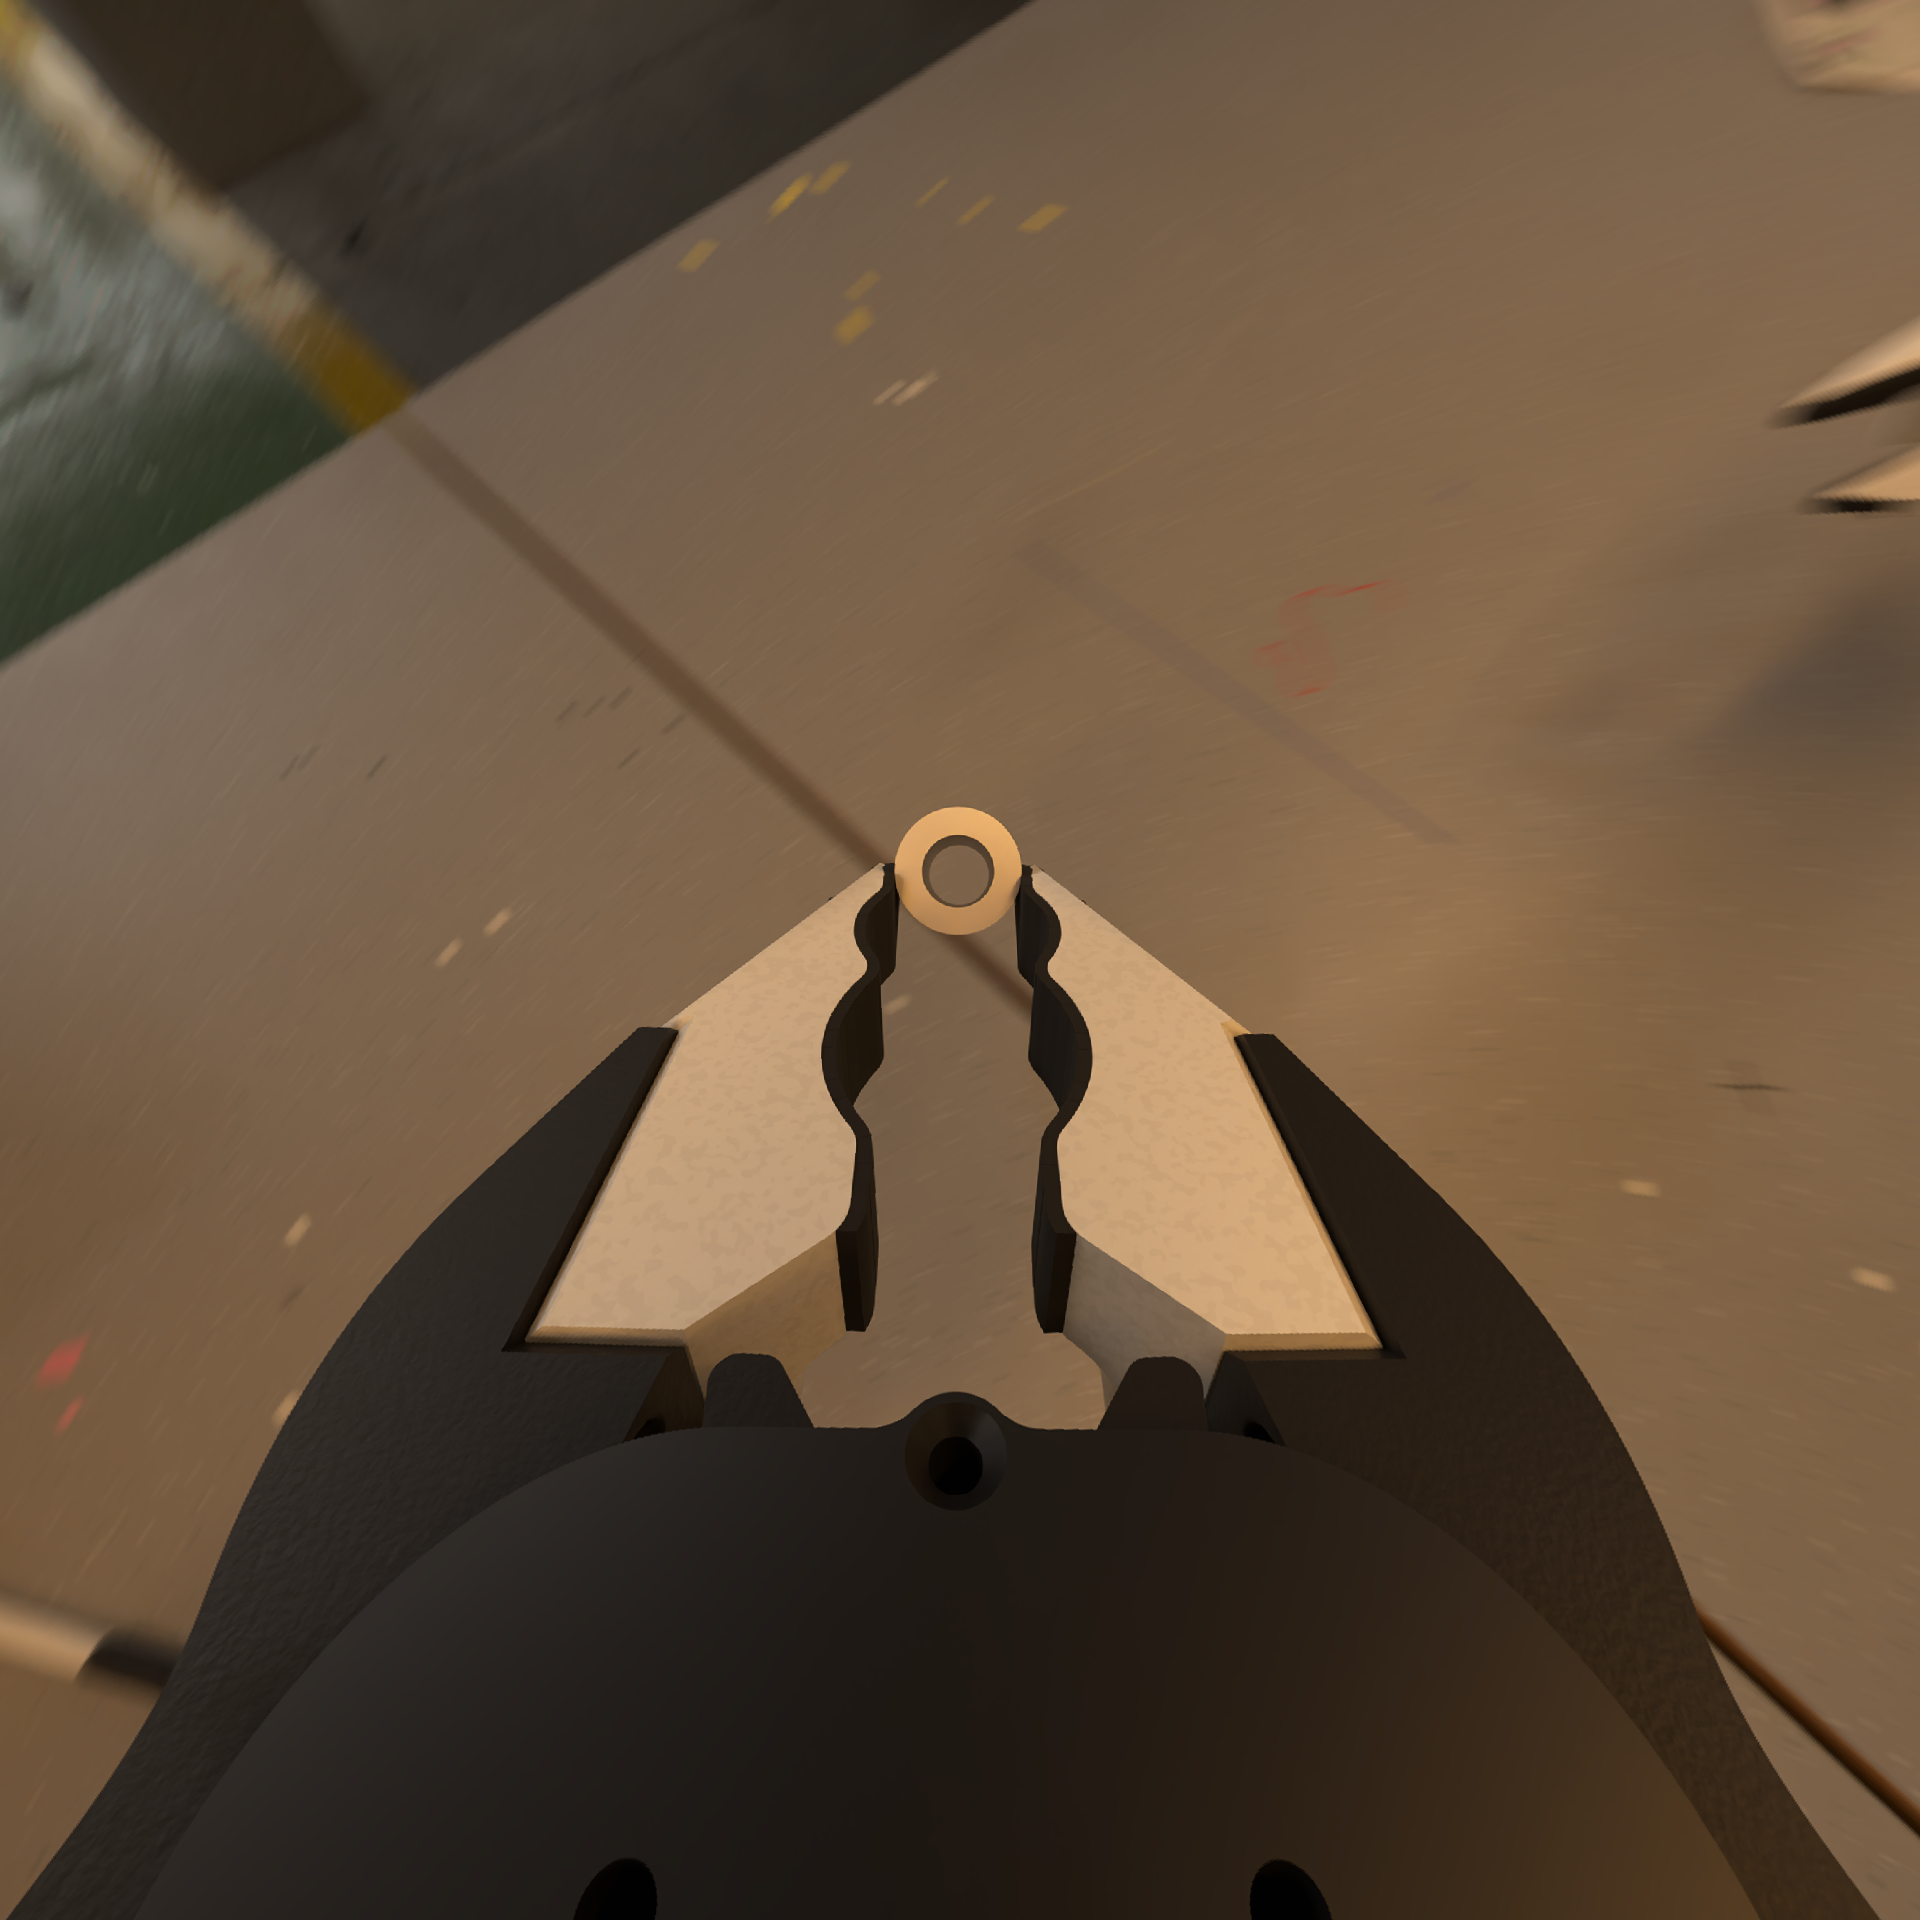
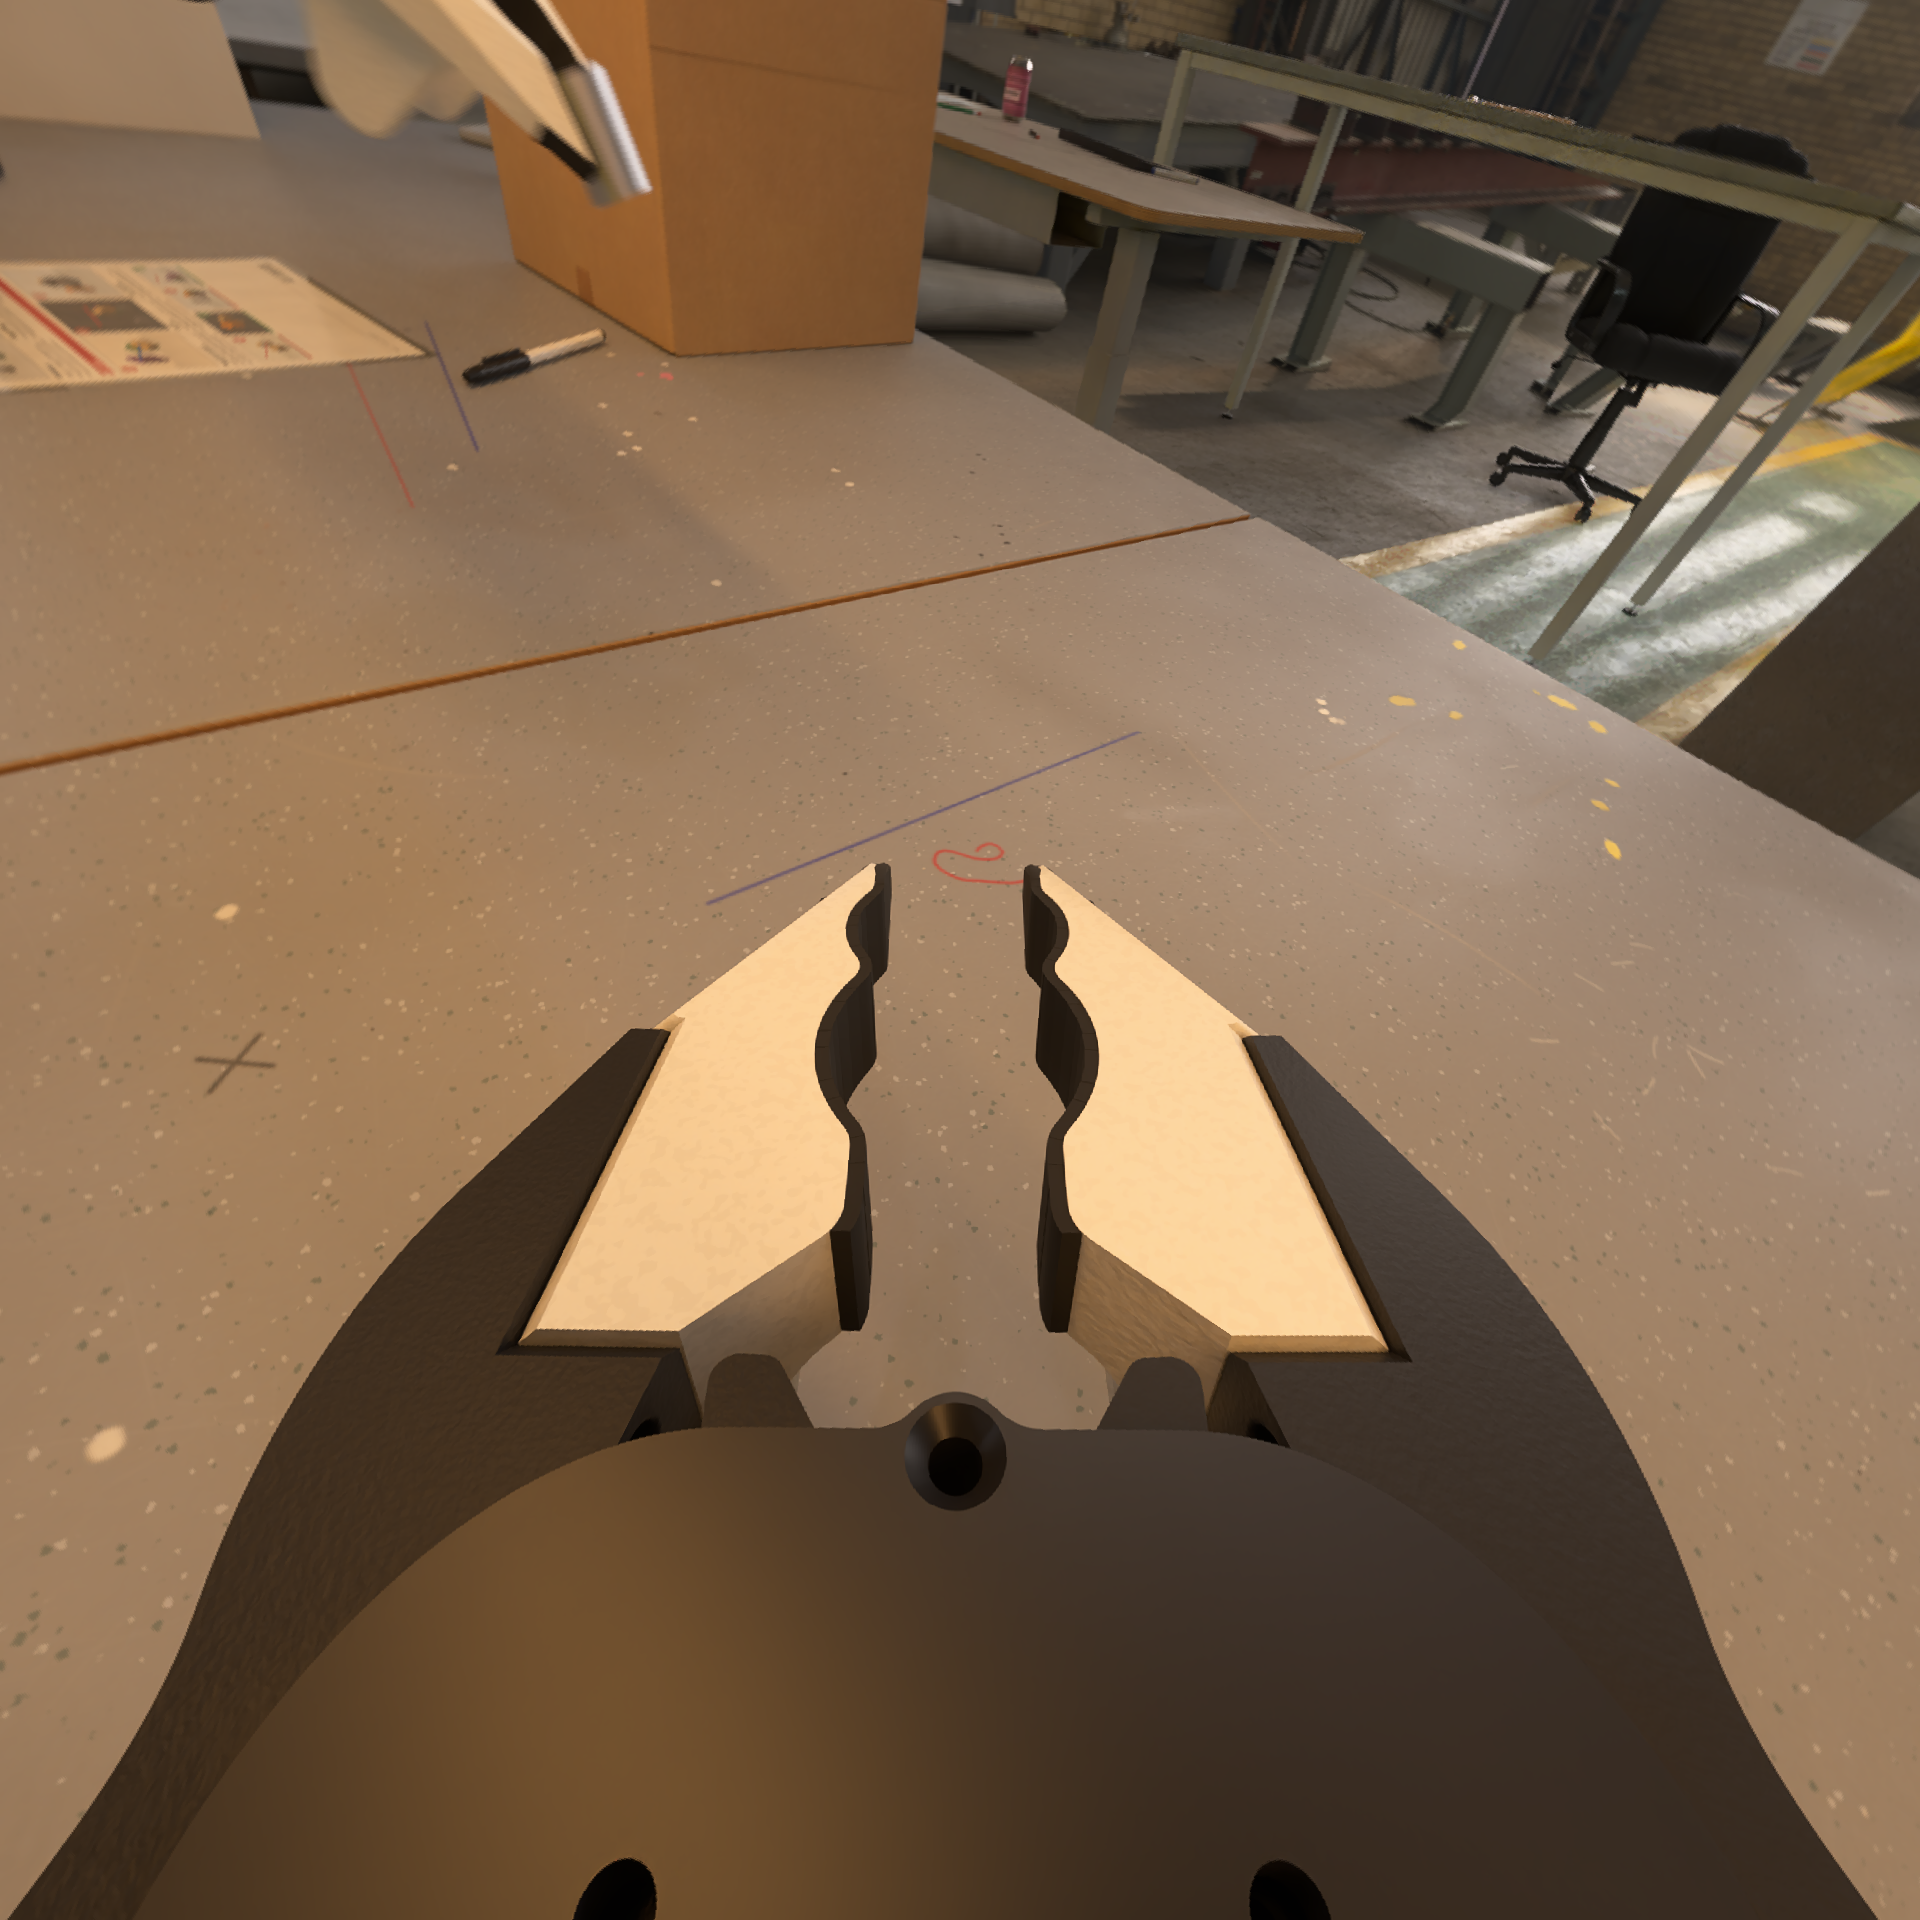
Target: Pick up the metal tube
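Note:
The metal tube shows end-on in the left wrist view as a pale ring with a dark hole, pinched between the tips of my left gripper, which is shut on it above the table. In the right wrist view the silver tube hangs in the air at the top left, held by the left gripper. My right gripper is open and empty, low over the table above a red scribble. Its blurred fingers show at the right edge of the left wrist view.
A cardboard box stands at the back of the table. A black marker and a printed sheet lie near it. A seam crosses the table. The table edge runs along the right; beyond it are benches and an office chair.

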